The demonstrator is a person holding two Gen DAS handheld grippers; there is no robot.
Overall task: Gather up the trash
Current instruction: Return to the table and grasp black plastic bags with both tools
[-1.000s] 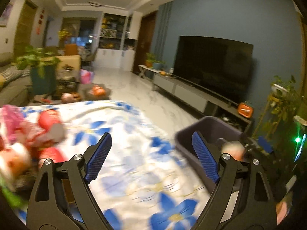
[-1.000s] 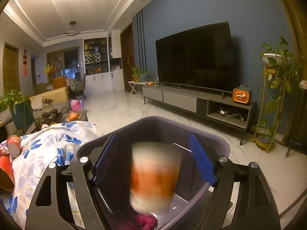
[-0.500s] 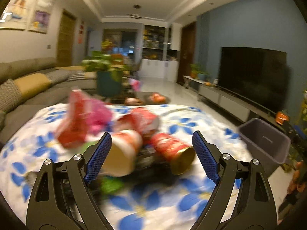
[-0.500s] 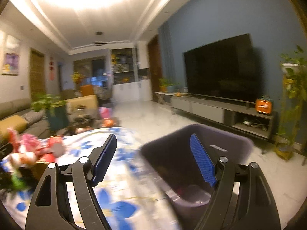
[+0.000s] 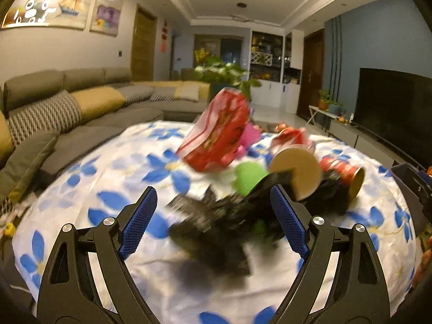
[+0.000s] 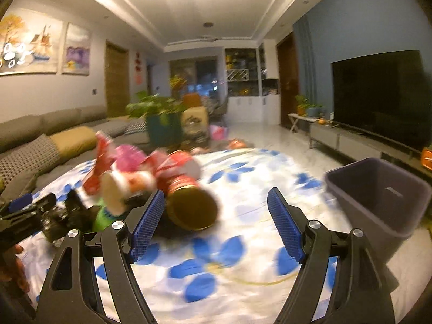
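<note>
A heap of trash lies on a table under a white cloth with blue flowers [image 5: 113, 178]. In the left wrist view I see a red snack bag [image 5: 218, 135], a pale cup on its side [image 5: 297, 172], a red can [image 5: 343, 172], something green [image 5: 248, 174] and a crumpled black bag [image 5: 216, 226]. My left gripper [image 5: 213, 221] is open, hovering just before the black bag with nothing gripped. My right gripper [image 6: 216, 221] is open and empty; the red can [image 6: 189, 202] lies just beyond its left finger. A dark bin [image 6: 378, 202] stands to the right.
A grey sofa with yellow and patterned cushions [image 5: 67, 108] runs along the left. A potted plant [image 6: 159, 118] stands behind the table. A large TV [image 6: 378, 94] on a low console fills the right wall. The left gripper [image 6: 24, 213] shows at the right wrist view's left edge.
Both grippers swung left, away from the bin and toward the trash heap. The cup seen dropping into the bin a second ago is out of view. Both stayed open.
</note>
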